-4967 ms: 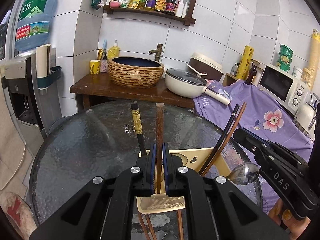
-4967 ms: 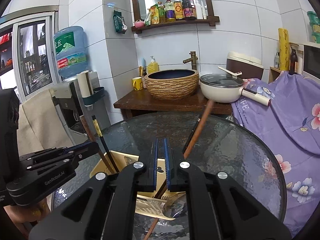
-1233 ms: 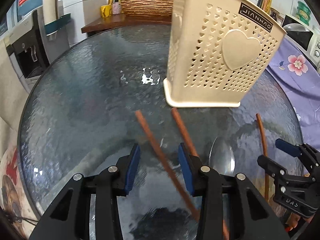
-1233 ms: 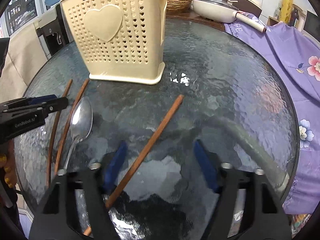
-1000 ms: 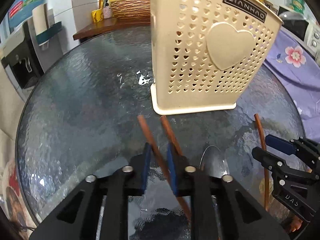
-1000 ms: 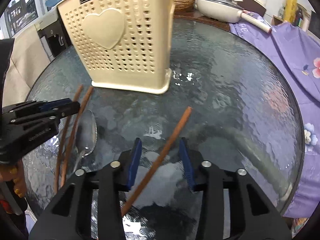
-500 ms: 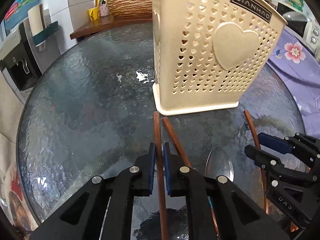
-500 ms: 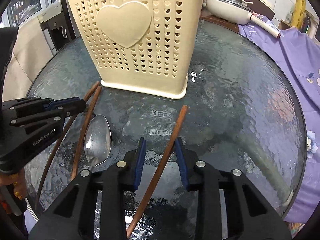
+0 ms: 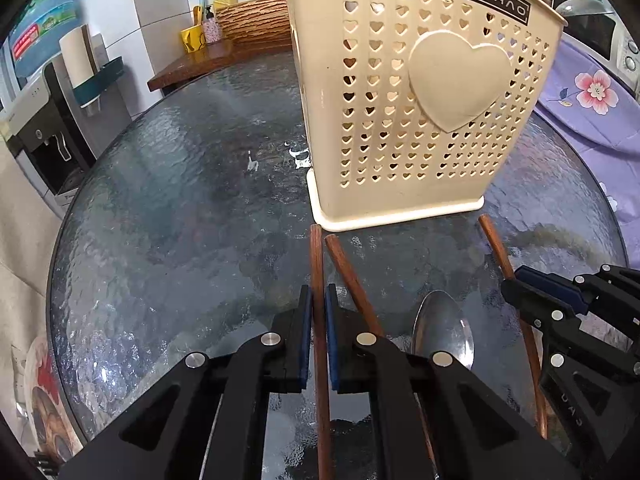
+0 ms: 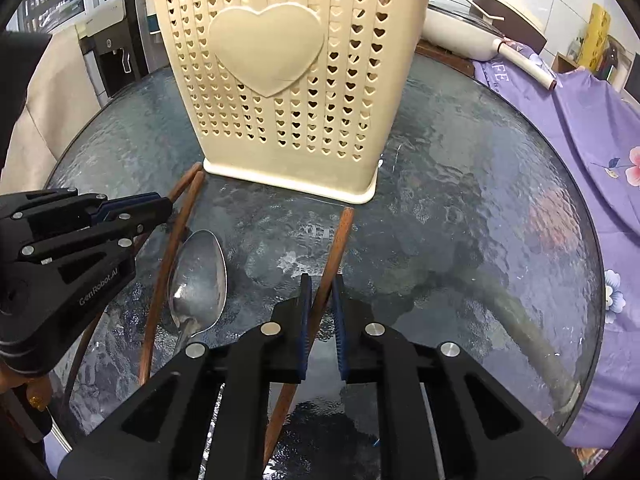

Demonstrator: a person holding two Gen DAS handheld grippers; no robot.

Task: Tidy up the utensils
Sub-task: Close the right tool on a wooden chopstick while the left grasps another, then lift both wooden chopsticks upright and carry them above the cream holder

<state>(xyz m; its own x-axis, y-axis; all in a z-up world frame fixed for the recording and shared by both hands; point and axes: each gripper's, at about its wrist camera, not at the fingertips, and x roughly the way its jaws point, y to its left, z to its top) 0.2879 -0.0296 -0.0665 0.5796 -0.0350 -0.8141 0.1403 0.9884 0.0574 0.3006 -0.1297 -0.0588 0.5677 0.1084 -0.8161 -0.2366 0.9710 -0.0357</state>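
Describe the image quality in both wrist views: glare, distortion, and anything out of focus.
Left wrist view: strong fisheye bending, black corners; the glass table shows small white glints; the utensil holder and the chopstick in the left gripper look sharp. Right wrist view: same curvature; the spoon mirrors light; the window at upper left is washed out; the right gripper is crisp.

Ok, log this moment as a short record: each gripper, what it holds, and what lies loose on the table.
left gripper: jaws shut on a brown wooden chopstick
right gripper: jaws just closed on another brown wooden chopstick
holder: cream plastic utensil basket with heart-shaped holes, upright on the round textured glass table
loose: third brown chopstick, shiny metal spoon
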